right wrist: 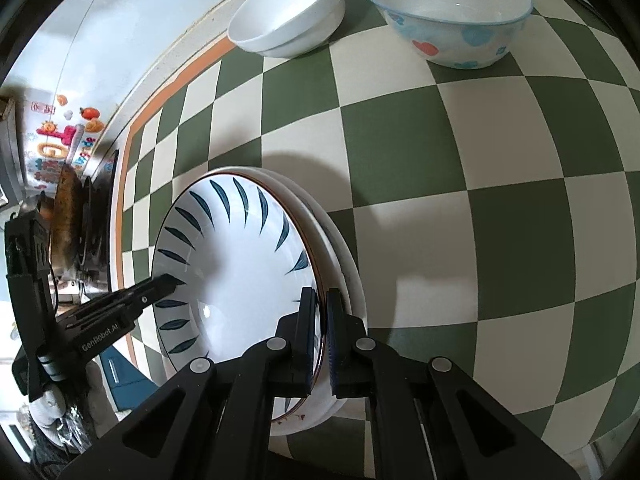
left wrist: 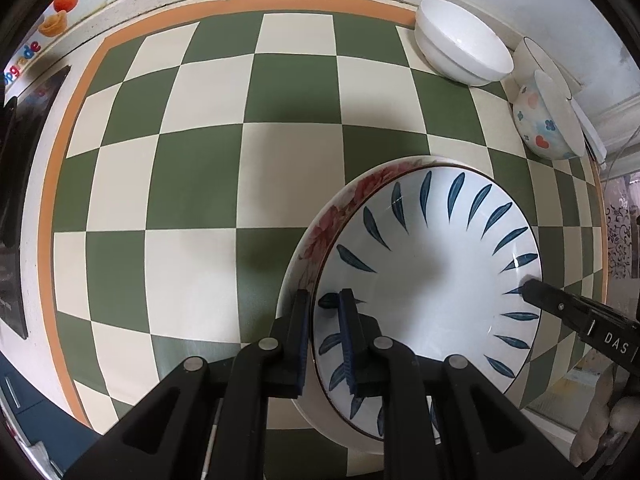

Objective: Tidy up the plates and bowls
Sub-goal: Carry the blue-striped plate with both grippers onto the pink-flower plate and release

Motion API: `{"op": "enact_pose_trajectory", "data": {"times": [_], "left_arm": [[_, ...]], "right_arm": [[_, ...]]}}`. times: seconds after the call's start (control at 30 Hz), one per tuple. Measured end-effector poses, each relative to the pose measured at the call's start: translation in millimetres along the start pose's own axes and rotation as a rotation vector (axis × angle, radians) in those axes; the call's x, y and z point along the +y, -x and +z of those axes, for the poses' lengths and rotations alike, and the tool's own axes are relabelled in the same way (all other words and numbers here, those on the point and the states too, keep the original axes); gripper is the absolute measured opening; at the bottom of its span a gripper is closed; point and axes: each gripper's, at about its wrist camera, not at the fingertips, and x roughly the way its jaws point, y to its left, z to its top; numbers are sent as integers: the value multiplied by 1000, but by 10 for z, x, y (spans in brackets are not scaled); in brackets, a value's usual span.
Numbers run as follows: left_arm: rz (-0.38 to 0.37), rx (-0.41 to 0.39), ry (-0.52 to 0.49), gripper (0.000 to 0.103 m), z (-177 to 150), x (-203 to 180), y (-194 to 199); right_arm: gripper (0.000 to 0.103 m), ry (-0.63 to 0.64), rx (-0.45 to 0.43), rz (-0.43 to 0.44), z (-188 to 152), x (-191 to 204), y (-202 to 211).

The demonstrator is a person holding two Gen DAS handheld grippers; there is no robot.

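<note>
My left hand-held gripper (left wrist: 324, 320) pinches the near rim of the blue-leaf plate (left wrist: 432, 272), and my right hand-held gripper (right wrist: 320, 320) clamps its opposite rim. The plate sits nested on a floral-rimmed plate (left wrist: 320, 236) (red flowers showing) on the checkered counter (left wrist: 200, 184). A white bowl (left wrist: 460, 44) and heart-patterned bowl (left wrist: 536, 120) stand near the wall.

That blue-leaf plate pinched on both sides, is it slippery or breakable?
Likely slippery: the blue-leaf plate has a glossy glaze with bright glints, so the left tool and right tool grip only its thin rim. Probably stiff and fragile, since it looks ceramic. It nests in a floral plate, so it may scrape.
</note>
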Motion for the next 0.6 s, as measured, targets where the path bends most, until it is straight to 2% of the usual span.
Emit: {"op": "enact_pose_trajectory", "data": {"times": [0.3,0.6], "left_arm": [[-21,44,73,13,-68,57,-32],[-12,61,70,13,-156,63,7]], "right_arm": [[10,19,54,-4,13,23,-32],[11,-1,82,-6,14,-8,34]]}}
